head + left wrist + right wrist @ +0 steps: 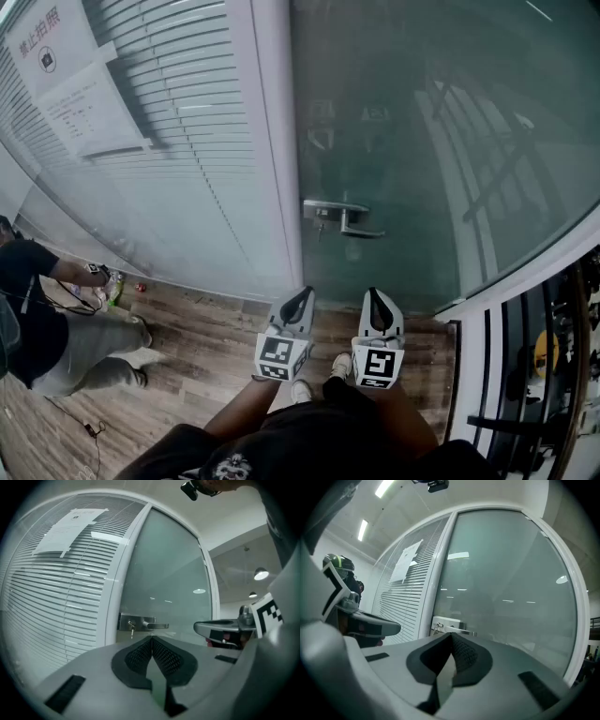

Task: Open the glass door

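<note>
The frosted glass door (441, 141) stands closed ahead of me, with a metal lever handle (342, 217) and a key in its lock at the door's left edge. My left gripper (298, 302) and right gripper (379, 305) are held level side by side, short of the door and below the handle. In the left gripper view the gripper (151, 639) has its pads together on nothing, with the handle (149, 625) straight beyond. The right gripper (451, 635) is likewise shut and empty, the handle (457, 629) just past its tips.
A white door frame (272, 141) separates the door from a glazed wall with blinds (178, 103) and paper notices (75, 103). A person (56, 328) crouches on the wood floor at left, with bottles (114, 281) beside them. A dark rack (553, 375) stands at right.
</note>
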Tool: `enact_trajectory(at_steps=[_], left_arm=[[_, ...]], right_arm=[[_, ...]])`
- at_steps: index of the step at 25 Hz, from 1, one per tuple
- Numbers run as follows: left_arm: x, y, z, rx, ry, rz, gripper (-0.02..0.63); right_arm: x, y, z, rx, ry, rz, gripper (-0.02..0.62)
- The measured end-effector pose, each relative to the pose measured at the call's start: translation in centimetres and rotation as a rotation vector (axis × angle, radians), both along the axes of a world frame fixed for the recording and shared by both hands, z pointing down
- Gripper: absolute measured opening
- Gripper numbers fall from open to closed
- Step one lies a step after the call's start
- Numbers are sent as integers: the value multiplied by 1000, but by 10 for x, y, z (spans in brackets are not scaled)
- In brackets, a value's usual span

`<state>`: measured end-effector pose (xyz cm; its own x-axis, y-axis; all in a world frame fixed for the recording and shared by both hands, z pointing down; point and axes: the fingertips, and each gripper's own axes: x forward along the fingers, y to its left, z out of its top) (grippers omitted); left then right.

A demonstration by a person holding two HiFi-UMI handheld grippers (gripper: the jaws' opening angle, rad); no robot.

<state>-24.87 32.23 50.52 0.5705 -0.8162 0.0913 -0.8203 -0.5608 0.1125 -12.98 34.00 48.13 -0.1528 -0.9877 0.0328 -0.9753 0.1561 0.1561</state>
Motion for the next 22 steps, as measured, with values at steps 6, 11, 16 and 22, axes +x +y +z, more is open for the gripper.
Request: enact_trajectory(at_steps=[6, 11, 16, 22], left_arm=[[14, -33, 3, -38, -25, -29, 6], [21, -57, 8, -29, -43, -68, 6], [25, -72, 11, -53, -65, -98, 6], [31, -84, 26, -69, -87, -138, 6]], right_arm=[[7, -46, -4, -37, 40, -117, 17], [5, -75, -4, -86, 122, -263, 18], [-6, -93, -2, -146, 270, -428, 43], [-9, -117, 3, -191, 585, -578, 130]])
